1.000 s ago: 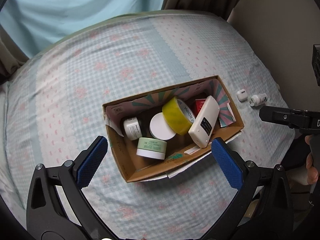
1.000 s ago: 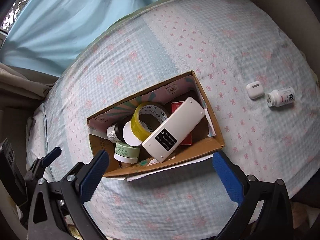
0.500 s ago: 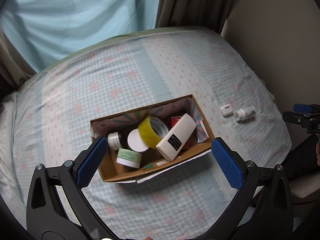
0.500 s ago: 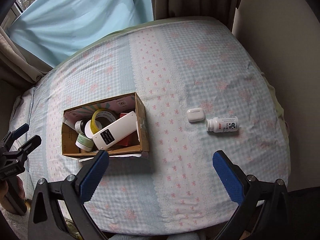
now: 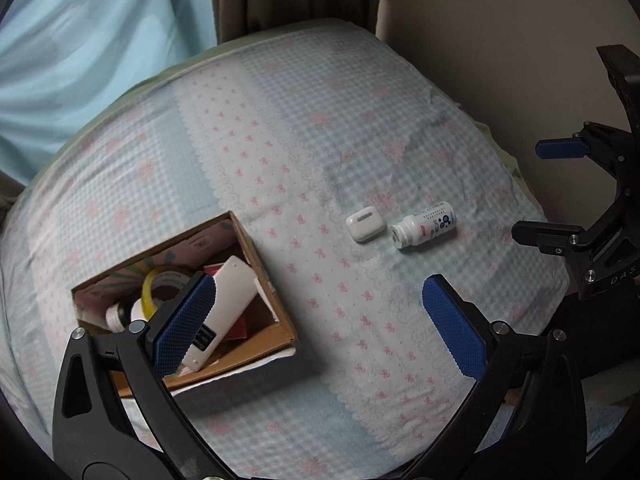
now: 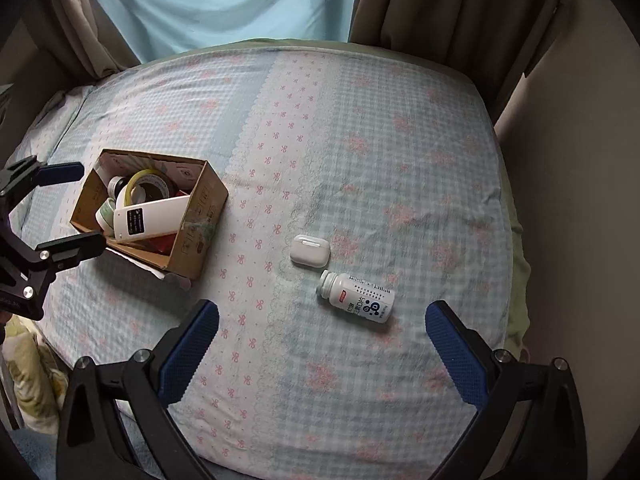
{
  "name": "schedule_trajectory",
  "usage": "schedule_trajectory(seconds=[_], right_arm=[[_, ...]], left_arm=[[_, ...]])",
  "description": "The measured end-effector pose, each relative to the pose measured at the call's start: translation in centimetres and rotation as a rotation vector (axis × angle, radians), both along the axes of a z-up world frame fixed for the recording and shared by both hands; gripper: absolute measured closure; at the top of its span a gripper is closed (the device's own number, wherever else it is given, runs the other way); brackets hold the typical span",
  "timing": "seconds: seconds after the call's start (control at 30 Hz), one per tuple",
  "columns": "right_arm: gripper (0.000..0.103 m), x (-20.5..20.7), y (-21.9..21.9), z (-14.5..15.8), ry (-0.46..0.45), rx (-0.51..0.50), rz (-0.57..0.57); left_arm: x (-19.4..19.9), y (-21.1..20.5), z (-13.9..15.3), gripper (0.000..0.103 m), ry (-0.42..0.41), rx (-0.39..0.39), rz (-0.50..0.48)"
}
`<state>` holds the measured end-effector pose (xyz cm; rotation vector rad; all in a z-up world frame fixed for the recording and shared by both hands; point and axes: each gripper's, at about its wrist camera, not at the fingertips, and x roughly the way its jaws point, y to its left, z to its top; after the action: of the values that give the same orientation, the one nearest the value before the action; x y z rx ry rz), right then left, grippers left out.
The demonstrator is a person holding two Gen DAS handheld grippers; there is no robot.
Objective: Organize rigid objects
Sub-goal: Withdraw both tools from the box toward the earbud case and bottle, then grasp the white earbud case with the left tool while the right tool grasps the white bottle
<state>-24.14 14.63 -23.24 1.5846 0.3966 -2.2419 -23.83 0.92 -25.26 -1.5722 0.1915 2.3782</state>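
Box (image 6: 198,216) is already holding most stuff; 2 things, earbud case (image 6: 310,251) and pill bottle (image 6: 356,297), are still lying out. I'm holding both grippers, left (image 5: 316,322) and right (image 6: 322,350), wide and empty.

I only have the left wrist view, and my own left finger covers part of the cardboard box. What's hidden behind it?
Observer: The right wrist view shows a pale green jar there, inside the cardboard box, next to the labelled end of the white remote.
Operator: Okay, and is the right gripper lined up on anything?
Observer: In its own view, the right gripper is open and empty, and the white pill bottle lies on its side just ahead, roughly centred between the fingers.
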Motion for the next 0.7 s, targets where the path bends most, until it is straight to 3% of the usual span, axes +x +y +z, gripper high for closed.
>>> schedule_trajectory(seconds=[0.23,0.47,0.7], right_arm=[[0.0,-1.9,1.6,-3.8,0.018,0.074,0.316],[0.0,-1.5,1.1,-12.0,0.048,0.211,0.664],[0.007,-2.4,1.1,-17.2,0.006,0.138,0.78]], left_arm=[[-4.0,5.8,-4.5,0.0,-0.08,-0.078,-0.189],[-8.9,9.2,-12.0,0.0,-0.155,-0.168,-0.4],[-11.7,11.3,-18.9,0.004,-0.2,-0.205,-0.567]])
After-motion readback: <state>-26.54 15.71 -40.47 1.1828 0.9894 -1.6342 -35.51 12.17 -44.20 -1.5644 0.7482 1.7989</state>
